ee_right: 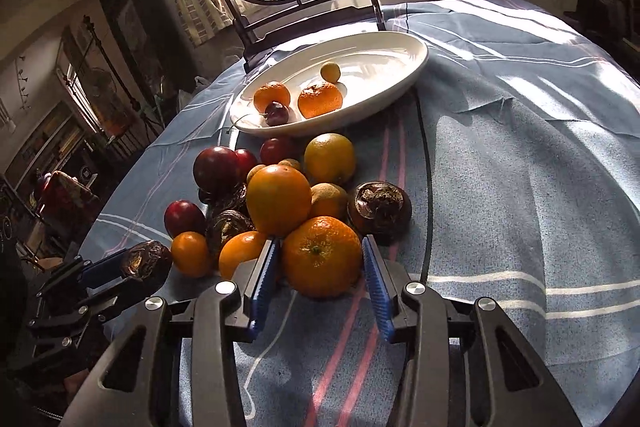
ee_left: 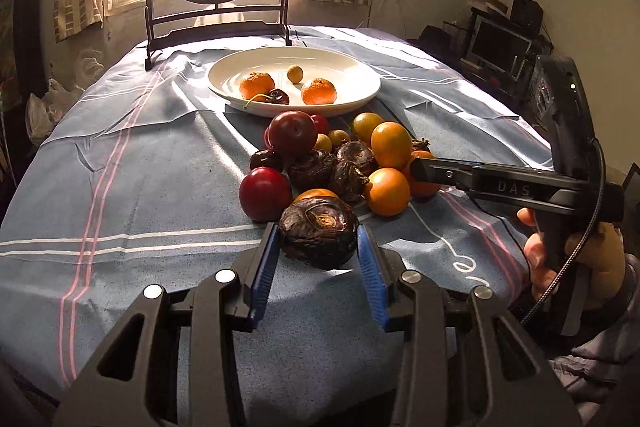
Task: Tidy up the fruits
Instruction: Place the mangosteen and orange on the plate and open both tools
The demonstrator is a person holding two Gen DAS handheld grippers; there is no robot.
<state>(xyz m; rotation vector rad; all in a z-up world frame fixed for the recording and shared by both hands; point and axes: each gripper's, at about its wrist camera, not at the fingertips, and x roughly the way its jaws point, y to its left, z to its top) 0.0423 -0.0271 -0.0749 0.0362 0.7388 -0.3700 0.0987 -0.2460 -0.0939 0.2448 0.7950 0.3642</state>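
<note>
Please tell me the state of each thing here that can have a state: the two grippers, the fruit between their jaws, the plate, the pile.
Left gripper: jaws around a water chestnut, pads touching it.
Right gripper: jaws around a mandarin; contact unclear.
Plate: partly filled, holding two mandarins, a cherry and a small yellow fruit.
Pile: on the cloth, in front of the plate.

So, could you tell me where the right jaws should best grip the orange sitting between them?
Grip the orange across its widest middle, coming in low from the near side as the right gripper already does. It is round, stem end up, with open cloth toward the gripper, while other fruit crowds its far side. The blue pads already flank it.
</note>
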